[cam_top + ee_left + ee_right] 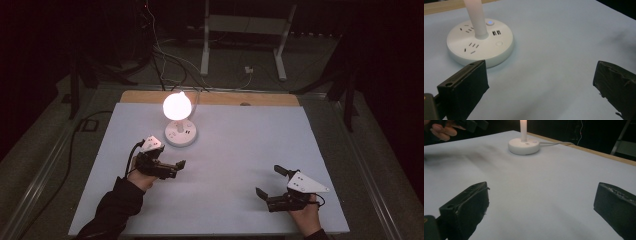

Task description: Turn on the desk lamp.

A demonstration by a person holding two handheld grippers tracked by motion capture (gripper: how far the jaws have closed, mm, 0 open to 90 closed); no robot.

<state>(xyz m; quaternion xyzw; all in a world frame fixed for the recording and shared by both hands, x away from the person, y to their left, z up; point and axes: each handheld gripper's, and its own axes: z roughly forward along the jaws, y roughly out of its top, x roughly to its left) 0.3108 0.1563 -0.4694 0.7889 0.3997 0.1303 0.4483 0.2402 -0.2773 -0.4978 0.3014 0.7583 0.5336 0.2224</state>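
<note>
Near the back-left of the bench [250,150] sat the lit lamp [180,131], its base just ahead of the left claw [172,166], jaws wide apart. Right claw [270,182] idled apart too, holding nothing. Probably best to press that little base button [490,22] with one jaw tip, gently.

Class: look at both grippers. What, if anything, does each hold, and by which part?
Nothing is held. The left gripper and right gripper both stand open and empty above the table, apart from the lamp base.

Black grippers [176,165] with blocky black fingers [466,85], grey three-cornered top plates, black cables, dark sleeve [115,207].
</note>
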